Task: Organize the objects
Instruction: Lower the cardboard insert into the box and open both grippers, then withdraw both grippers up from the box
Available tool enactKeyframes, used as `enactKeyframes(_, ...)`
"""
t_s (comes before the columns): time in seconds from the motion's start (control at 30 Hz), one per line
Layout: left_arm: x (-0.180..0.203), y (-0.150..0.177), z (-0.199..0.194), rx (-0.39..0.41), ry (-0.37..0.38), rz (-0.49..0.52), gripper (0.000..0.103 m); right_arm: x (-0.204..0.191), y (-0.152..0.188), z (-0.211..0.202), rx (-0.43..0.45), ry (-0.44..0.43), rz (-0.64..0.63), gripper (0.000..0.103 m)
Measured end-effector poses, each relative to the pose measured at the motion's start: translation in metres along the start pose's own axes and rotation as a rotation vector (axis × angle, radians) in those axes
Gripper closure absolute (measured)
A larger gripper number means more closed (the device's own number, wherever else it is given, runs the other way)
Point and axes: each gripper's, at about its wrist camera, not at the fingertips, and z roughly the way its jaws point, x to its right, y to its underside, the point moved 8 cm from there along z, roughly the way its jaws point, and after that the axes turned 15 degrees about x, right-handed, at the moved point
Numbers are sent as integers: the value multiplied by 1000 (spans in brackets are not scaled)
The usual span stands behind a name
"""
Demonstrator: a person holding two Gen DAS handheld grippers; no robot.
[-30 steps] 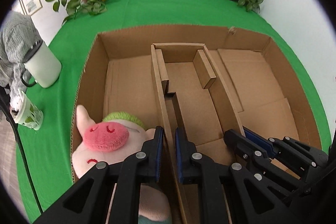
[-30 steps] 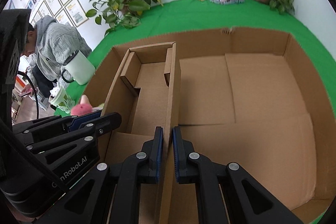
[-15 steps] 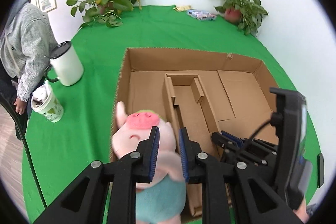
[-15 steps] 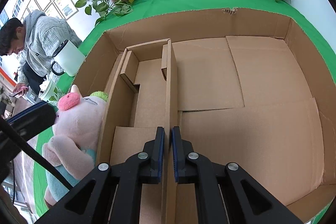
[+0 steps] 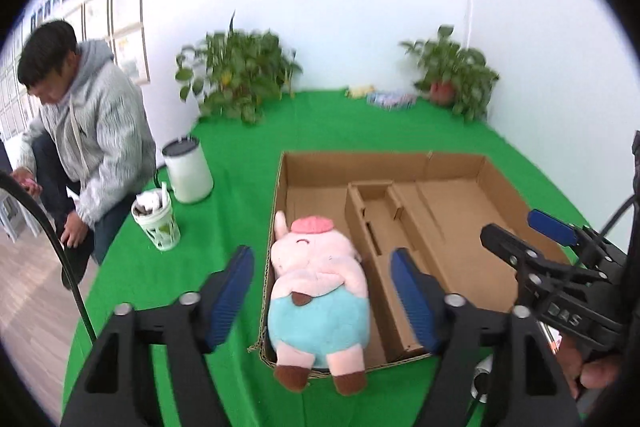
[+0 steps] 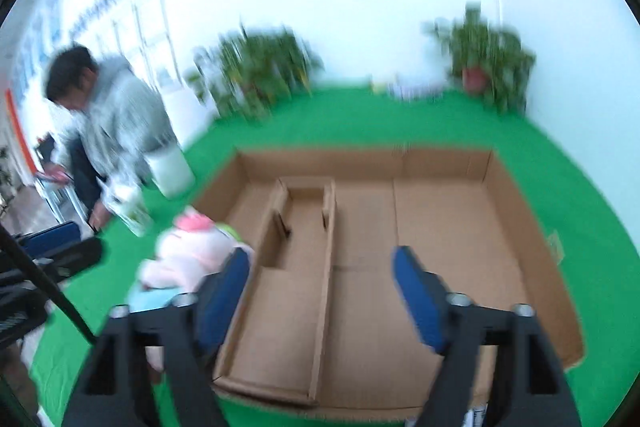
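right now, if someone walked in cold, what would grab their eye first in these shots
Probably the pink plush pig in blue shorts, lying on its back in the left compartment of the open cardboard box, feet poking over the near edge. The box sits on a bright green tablecloth. Both the left gripper and the right gripper hover above with jaws opening and nothing between them.

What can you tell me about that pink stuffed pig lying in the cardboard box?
The stuffed pig looks like soft plush: pale pink body, darker pink snout, light blue trousers, brown feet and a small brown tail patch. It lies lengthwise in the leftmost compartment of the cardboard box, head toward the far wall, feet poking over the near edge. It rests against the box's left wall. Nothing grips it.
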Motion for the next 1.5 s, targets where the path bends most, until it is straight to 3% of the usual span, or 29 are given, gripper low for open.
enactKeyframes(0.13, 9, 5, -19, 20, 0, 15, 26, -13, -1, -40, 36, -54, -7, 13)
enactKeyframes(0.3, 5, 18, -33, 11, -15, -9, 26, -12, 30, -30, -137, -85, 42, 14)
enactKeyframes(0.47, -13, 29, -42, -1, -52, -34, 26, -1, 67, 8, -296, -86, 115, 34)
enactKeyframes(0.53, -20, 32, -44, -6, -63, -37, 26, 6, 84, 26, -363, -44, 109, 52)
enactKeyframes(0.63, -30, 37, -46, -10, -78, -40, 26, 10, 108, 45, -453, -27, 109, 70)
enactKeyframes(0.73, -39, 41, -45, -15, -89, -56, 26, 7, 116, 53, -457, -39, 139, 80)
enactKeyframes(0.9, -43, 45, -44, -19, -87, -66, 26, -11, 116, 49, -454, -52, 83, 92)
enactKeyframes(1.23, -34, 51, -47, -18, -75, -53, 26, -16, 111, 44, -416, -31, -32, 93)
enactKeyframes(1.37, -29, 54, -48, -21, -71, -35, 26, -13, 105, 40, -385, -39, -7, 91)
enactKeyframes(1.4, -28, 54, -49, -16, -76, -25, 26, -10, 101, 37, -369, -37, 7, 89)
enactKeyframes(1.47, -27, 53, -50, -9, -86, -14, 26, -5, 91, 29, -327, -16, 6, 70)
enactKeyframes(1.5, -26, 52, -51, -4, -88, -11, 26, -4, 83, 20, -292, -10, 1, 50)
